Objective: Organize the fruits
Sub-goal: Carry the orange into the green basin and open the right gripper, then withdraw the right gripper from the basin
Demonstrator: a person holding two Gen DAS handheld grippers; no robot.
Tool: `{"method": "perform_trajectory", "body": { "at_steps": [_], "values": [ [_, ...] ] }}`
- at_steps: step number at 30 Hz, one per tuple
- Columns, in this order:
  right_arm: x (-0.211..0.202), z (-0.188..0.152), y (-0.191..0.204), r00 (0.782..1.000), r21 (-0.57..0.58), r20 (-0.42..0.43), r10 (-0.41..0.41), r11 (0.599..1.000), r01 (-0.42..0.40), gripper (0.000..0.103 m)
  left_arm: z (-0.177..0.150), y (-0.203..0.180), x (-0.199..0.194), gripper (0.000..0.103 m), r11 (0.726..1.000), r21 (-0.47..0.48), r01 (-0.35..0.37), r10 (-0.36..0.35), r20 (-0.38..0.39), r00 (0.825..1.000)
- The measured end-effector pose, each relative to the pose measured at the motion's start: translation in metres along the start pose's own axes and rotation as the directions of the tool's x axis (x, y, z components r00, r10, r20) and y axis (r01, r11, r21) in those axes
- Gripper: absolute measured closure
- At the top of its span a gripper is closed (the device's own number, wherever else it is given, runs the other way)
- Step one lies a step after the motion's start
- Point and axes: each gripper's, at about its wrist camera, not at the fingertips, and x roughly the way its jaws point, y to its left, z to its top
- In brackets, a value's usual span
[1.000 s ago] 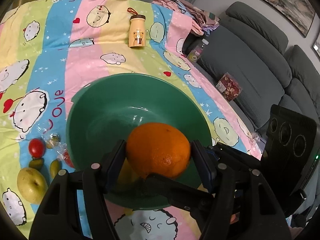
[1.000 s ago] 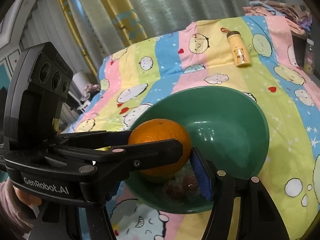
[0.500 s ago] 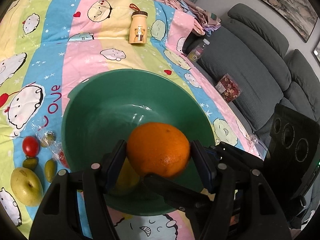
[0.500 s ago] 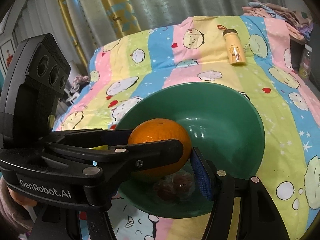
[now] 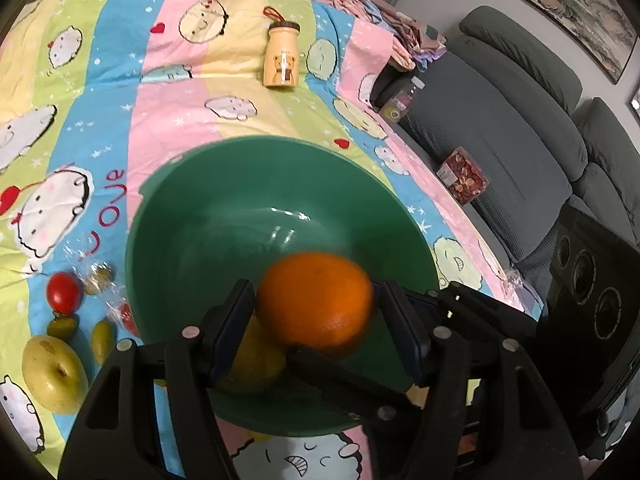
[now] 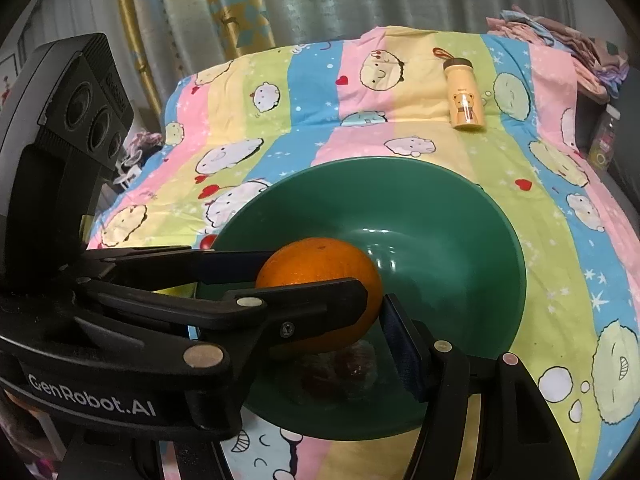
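Observation:
A large orange (image 5: pixel 316 304) hangs over the near side of a green bowl (image 5: pixel 224 216). My left gripper (image 5: pixel 316 316) is shut on it, with a pad on each side. My right gripper (image 6: pixel 320 320) reaches in crosswise from the right and holds the same orange (image 6: pixel 320 276). Its right pad (image 6: pixel 400 344) touches the fruit, while its left finger is hidden under the left gripper's body. In the bowl (image 6: pixel 480 240) lie a yellow fruit (image 5: pixel 252 364) and some dark red wrapped fruits (image 6: pixel 344 364).
On the striped bedspread left of the bowl lie a red tomato (image 5: pixel 62 290), two small green fruits (image 5: pixel 102 334), wrapped pieces (image 5: pixel 98 276) and a yellow-green apple (image 5: pixel 54 376). A cream bottle (image 5: pixel 281 60) lies further back. A grey sofa (image 5: pixel 520 140) runs along the right.
The right wrist view has tilted a little, so the bowl and bed sit slightly differently in it. The orange stays between both pairs of fingers and now looks blurred in the left view.

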Motion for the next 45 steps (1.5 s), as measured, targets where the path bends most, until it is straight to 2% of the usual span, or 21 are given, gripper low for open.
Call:
{"method": "perform_trajectory", "body": {
  "at_steps": [3, 5, 7, 11, 13, 20, 22, 25, 31, 37, 45],
  "values": [
    [-0.005, 0.003, -0.003, 1.0, 0.012, 0.022, 0.003, 1.0, -0.003, 0.038, 0.003, 0.001, -0.005, 0.036, 1.0, 0.001, -0.01, 0.01, 0.021, 1.0],
    [-0.008, 0.005, -0.003, 0.999, 0.013, 0.032, -0.005, 1.0, 0.005, 0.038, 0.003, 0.003, -0.009, 0.031, 1.0, 0.003, -0.028, 0.028, 0.033, 0.999],
    [-0.01, 0.004, -0.003, 0.999, 0.014, 0.033, -0.017, 1.0, 0.017, 0.038, 0.004, 0.005, -0.015, 0.021, 0.999, -0.004, -0.043, 0.043, 0.053, 0.998],
    [-0.015, 0.002, -0.004, 0.999, 0.039, 0.039, -0.015, 0.999, 0.014, 0.037, 0.002, 0.01, -0.028, 0.018, 0.997, -0.01, -0.078, 0.078, 0.077, 0.994],
    [-0.019, 0.0, -0.004, 0.999, 0.054, 0.049, -0.019, 0.998, 0.016, 0.036, -0.001, 0.014, -0.037, 0.012, 0.996, -0.022, -0.087, 0.088, 0.093, 0.992],
    [-0.039, -0.009, -0.01, 0.996, 0.106, 0.086, 0.014, 0.994, -0.023, 0.035, -0.016, 0.044, -0.077, 0.008, 0.985, -0.116, -0.127, 0.143, 0.15, 0.978],
    [-0.045, -0.011, -0.011, 0.994, 0.123, 0.103, 0.026, 0.992, -0.039, 0.035, -0.022, 0.055, -0.093, 0.001, 0.975, -0.159, -0.153, 0.181, 0.179, 0.967],
    [-0.054, -0.013, -0.01, 0.991, 0.139, 0.122, 0.045, 0.988, -0.062, 0.034, -0.031, 0.07, -0.114, 0.001, 0.957, -0.209, -0.201, 0.245, 0.208, 0.947],
    [-0.065, -0.018, 0.002, 0.989, 0.119, 0.124, 0.077, 0.989, -0.092, 0.034, -0.056, 0.094, -0.148, 0.001, 0.927, -0.304, -0.22, 0.293, 0.22, 0.931],
    [-0.071, -0.025, 0.025, 0.987, 0.062, 0.101, 0.122, 0.99, -0.128, 0.034, -0.077, 0.104, -0.167, 0.001, 0.908, -0.355, -0.224, 0.313, 0.215, 0.925],
    [-0.067, -0.035, 0.062, 0.984, -0.027, 0.043, 0.175, 0.984, -0.174, 0.034, -0.097, 0.106, -0.178, 0.001, 0.906, -0.36, -0.222, 0.31, 0.208, 0.928]
  ]
}}
